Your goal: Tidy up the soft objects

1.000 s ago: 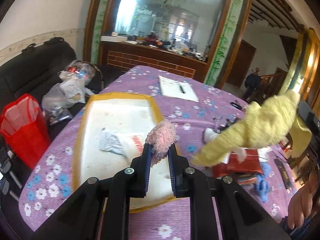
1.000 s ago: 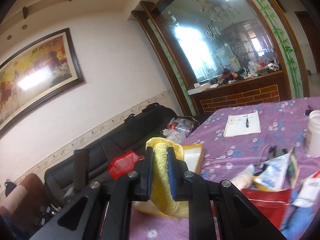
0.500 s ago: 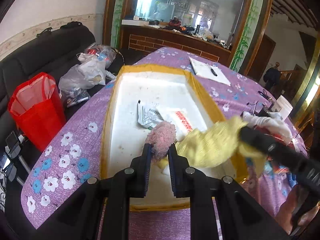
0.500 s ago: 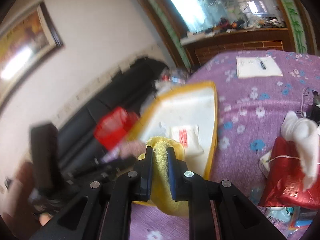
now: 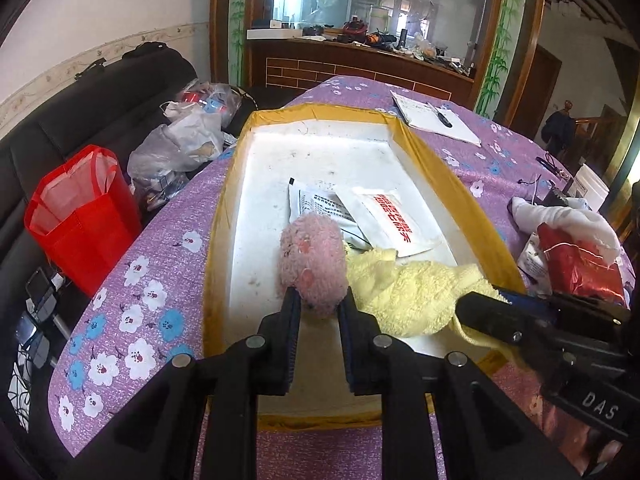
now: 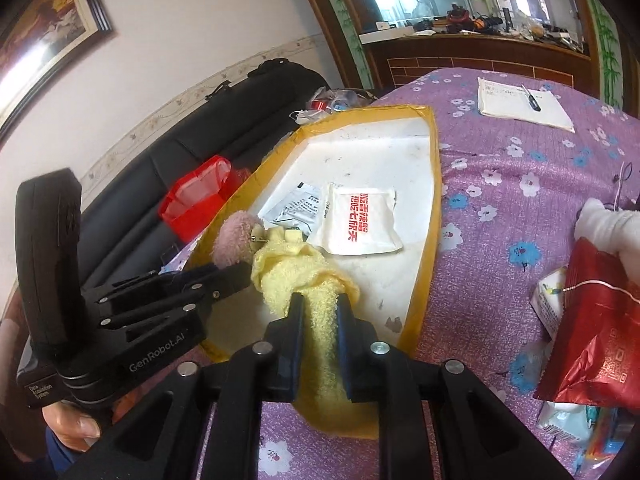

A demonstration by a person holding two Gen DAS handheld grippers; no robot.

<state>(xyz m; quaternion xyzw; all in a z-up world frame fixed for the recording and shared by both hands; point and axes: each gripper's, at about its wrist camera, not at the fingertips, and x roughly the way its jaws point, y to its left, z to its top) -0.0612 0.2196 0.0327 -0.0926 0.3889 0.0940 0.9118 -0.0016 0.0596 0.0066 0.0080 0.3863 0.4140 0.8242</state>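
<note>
I had the left gripper [image 5: 316,300] closed on the pink fuzzy toy [image 5: 312,264], its jaws pinching the lower end while the round bulk stood up over the near part of the white tray [image 5: 320,152]. My right gripper [image 6: 318,312] gripped the yellow fluffy cloth [image 6: 296,272] — its jaws were clamped on a narrow fold of it, and the rest bunched forward into the tray. In the left wrist view the cloth [image 5: 404,288] lay just to the right of the pink toy, touching it, with the right gripper's black body [image 5: 532,320] reaching in from the right edge. From the right wrist view the pink toy [image 6: 236,236] sat at the tray's left rim, against the far end of the cloth.

Deeper in the tray lay two flat packets, a white one with red lettering [image 5: 392,220] overlapping a grey printed one [image 5: 320,204]. The tray had a yellow-brown taped rim [image 6: 432,200] and sat on the table's purple floral cloth [image 6: 520,168]. A notepad with a pen [image 6: 520,102] lay at the far side — a red foil bag [image 6: 592,328] sat to the right. A red shopping bag [image 5: 80,216] stood left, off the table.
</note>
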